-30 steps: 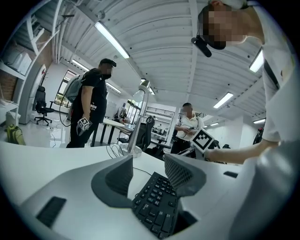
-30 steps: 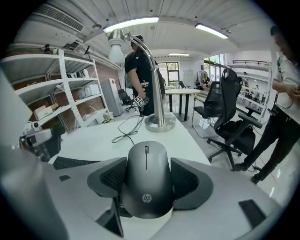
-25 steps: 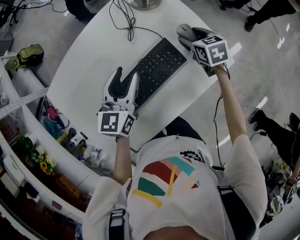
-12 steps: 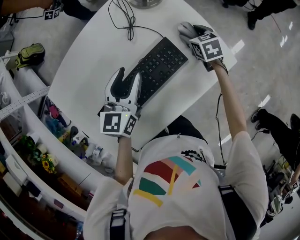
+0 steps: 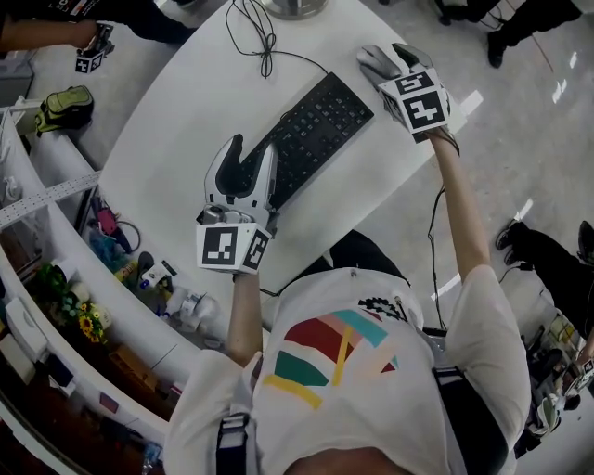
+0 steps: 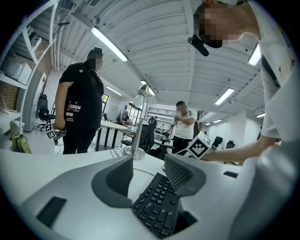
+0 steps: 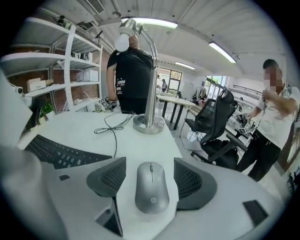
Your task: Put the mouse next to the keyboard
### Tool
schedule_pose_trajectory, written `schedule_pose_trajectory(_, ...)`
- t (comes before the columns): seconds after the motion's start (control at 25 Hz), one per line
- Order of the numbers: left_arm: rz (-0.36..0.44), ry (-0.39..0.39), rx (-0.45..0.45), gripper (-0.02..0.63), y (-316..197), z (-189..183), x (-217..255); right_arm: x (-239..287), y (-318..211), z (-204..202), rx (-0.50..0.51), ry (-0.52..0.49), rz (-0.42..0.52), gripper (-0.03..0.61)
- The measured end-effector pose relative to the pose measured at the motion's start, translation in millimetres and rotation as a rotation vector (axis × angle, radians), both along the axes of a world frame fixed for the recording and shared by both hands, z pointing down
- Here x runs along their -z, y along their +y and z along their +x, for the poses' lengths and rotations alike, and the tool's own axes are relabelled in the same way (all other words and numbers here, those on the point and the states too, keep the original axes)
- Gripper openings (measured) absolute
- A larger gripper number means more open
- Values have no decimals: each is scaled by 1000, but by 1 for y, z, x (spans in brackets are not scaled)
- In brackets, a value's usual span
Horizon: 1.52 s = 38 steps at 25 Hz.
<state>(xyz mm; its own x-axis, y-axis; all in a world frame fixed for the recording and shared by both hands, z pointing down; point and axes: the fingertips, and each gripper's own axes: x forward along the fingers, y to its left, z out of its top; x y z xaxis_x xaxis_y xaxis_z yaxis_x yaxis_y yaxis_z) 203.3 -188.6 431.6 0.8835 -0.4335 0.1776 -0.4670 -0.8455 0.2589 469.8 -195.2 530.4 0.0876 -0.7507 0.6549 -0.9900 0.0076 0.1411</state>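
A grey mouse (image 5: 375, 61) (image 7: 151, 187) lies on the white table (image 5: 186, 111), off the far right end of the black keyboard (image 5: 311, 134) (image 7: 55, 152). My right gripper (image 5: 387, 63) (image 7: 149, 165) is open, with one jaw on each side of the mouse and a small gap at both sides. My left gripper (image 5: 251, 154) (image 6: 149, 161) is open and holds nothing. It hovers over the near left end of the keyboard (image 6: 157, 206).
A lamp base (image 5: 290, 7) (image 7: 149, 123) and a loose black cable (image 5: 251, 42) sit at the far side of the table. The table's curved edge runs close by the mouse on the right. A person in black (image 6: 82, 112) stands beyond, and an office chair (image 7: 213, 126) stands to the right.
Both grippers have barely shifted and the mouse stays between the right jaws. A person's hand holding a marker cube has come into the head view's top left corner.
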Motion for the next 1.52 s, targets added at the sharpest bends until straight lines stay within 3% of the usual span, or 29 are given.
schedule_pose_trajectory(0.16,20,31,24,238,6,-24,14,55,6,-25,0,-24,135,304)
schedule_pose_trajectory(0.28,44,27,-15,238,20,-39,20,101,20,-55,-24,-48,269,304)
schedule_pose_trajectory(0.4,93,15,-43,235,33,-56,34,134,43,-103,-7,-152,368,304)
schedule_pose_trajectory(0.52,172,29,-7,142,40,-81,56,156,67,-163,100,-312,415,302)
schedule_pose_trajectory(0.56,194,29,15,74,41,-91,62,163,74,-177,108,-343,434,302)
schedule_pose_trajectory(0.6,211,24,41,43,41,-102,67,170,81,-189,105,-358,454,269)
schedule_pose_trajectory(0.72,244,16,109,41,39,-138,77,195,92,-223,115,-356,528,20)
schedule_pose_trajectory(0.8,252,30,148,41,36,-160,84,210,91,-246,161,-338,564,12)
schedule_pose_trajectory(1.0,264,58,209,41,34,-196,94,218,90,-296,279,-187,547,12)
schedule_pose_trajectory(1.12,270,68,210,41,41,-204,100,222,96,-315,313,-147,536,12)
schedule_pose_trajectory(1.52,259,124,181,43,50,-205,106,216,122,-302,243,-140,531,12)
